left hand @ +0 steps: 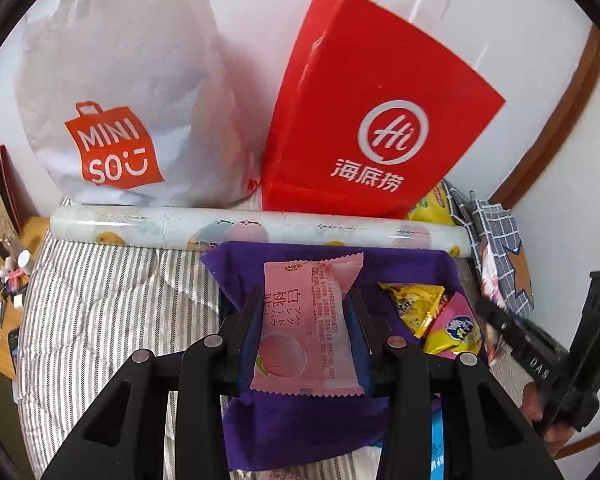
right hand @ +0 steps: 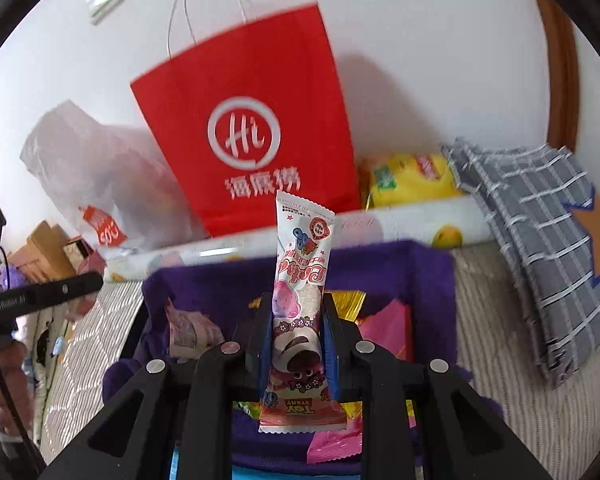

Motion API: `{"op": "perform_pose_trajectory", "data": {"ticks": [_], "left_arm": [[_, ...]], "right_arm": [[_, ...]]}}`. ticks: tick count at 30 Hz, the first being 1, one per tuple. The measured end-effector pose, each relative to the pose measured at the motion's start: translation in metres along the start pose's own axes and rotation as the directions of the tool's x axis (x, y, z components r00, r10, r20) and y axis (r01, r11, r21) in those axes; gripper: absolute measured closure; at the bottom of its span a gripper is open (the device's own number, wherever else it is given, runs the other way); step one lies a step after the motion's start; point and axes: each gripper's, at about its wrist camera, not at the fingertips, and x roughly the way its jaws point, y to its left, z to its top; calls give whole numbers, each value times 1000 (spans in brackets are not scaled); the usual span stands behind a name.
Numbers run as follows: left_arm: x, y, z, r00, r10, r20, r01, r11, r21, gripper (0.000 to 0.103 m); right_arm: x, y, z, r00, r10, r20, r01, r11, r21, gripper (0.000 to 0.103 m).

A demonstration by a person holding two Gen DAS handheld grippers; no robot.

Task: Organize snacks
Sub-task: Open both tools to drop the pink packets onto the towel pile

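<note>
In my left gripper I pinch a pink peach snack packet, the two pads pressed on its long sides; it sits low in the centre of the left wrist view, lying flat above a purple fabric bin. My right gripper is clamped tight on a tall pink Toy Story bar wrapper, which stands upright between the pads in the middle of the right wrist view, its top edge reaching up in front of the red bag.

Inside the purple bin, right of the peach packet in the left view, lie yellow wrapped snacks and a pink-and-yellow packet. In the right view a pink foil wrapper lies right of the bar.

Just behind the bin runs a rolled sheet printed with cartoon figures, across the middle of the frame. Behind it a red paper bag leans against the wall at upper centre, with a white Miniso bag at upper left. A yellow snack bag sits right of the red bag, and a grey checked cloth lies at the right edge. The bin rests on a striped quilt.
</note>
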Motion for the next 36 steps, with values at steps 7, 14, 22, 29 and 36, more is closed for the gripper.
{"op": "perform_pose_trajectory", "data": {"ticks": [7,14,22,29,36], "left_arm": [[16,4,-3,999,28,-43,-28,1000,-10,63],[33,1,-10,994,55,-100,-55,998,1,63],[44,-7,-17,988,62,-144,-60,998,19,63],[51,-17,-22,982,60,-176,-52,998,47,63],[55,-27,-28,977,59,-205,-44,996,76,63]], "right_arm": [[21,-4,-6,998,-18,-65,18,1000,-2,82],[31,-8,-9,994,-49,-97,48,999,-6,82],[32,-1,-11,993,-72,-91,69,997,-42,80],[32,0,-12,994,-55,-91,51,998,-48,65],[12,12,-9,995,-97,-21,95,992,-88,44]]}}
